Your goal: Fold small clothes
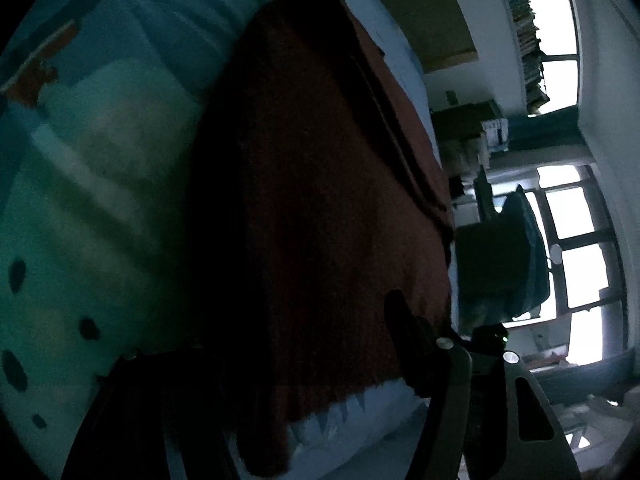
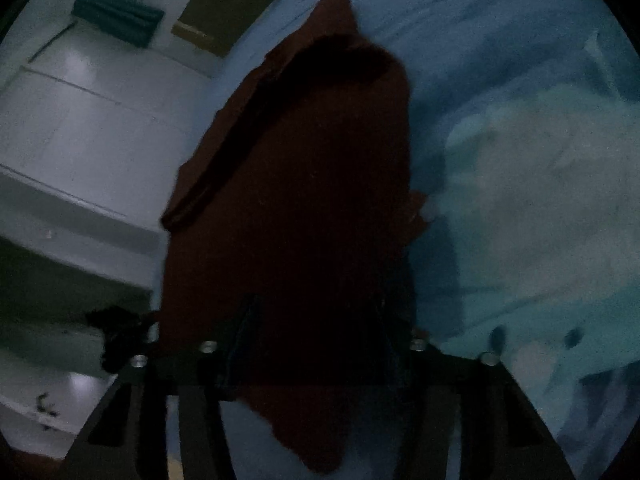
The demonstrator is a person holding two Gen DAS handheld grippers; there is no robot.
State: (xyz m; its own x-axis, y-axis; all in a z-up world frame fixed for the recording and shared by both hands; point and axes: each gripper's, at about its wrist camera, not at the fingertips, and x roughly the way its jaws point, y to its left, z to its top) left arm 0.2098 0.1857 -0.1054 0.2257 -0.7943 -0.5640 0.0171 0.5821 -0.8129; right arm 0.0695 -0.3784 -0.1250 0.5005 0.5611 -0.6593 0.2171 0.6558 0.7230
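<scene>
Right gripper (image 2: 316, 344) at 6 o'clock of its own view, dark frame and screws visible, both fingers buried under the dark red garment (image 2: 304, 184). Cloth drapes over and between the fingers; cannot tell if the claw is clamped or spread, too dark. Garment runs from 6 up to 12 o'clock, a folded or rolled edge along its 10 o'clock side, ragged lower hem hanging past the frame at 6. It lies on a blue bedsheet (image 2: 460, 32). Pale teal cloth (image 2: 540, 200) at 3 o'clock, just beside the garment, dark spots near 4. White tiled floor (image 2: 80, 128) at 9 o'clock.

Left wrist view: left gripper (image 1: 404, 320) at 5 o'clock, one dark finger lying against the garment's (image 1: 320, 200) edge, the other finger not made out; open or closed cannot be told. View is rolled sideways. Garment fills the centre, seam or hem ridge toward 1 o'clock. Pale spotted teal cloth (image 1: 80, 240) at 9 o'clock. Bright window (image 1: 576, 240) at 3 o'clock, a dark piece hanging in front of it.
</scene>
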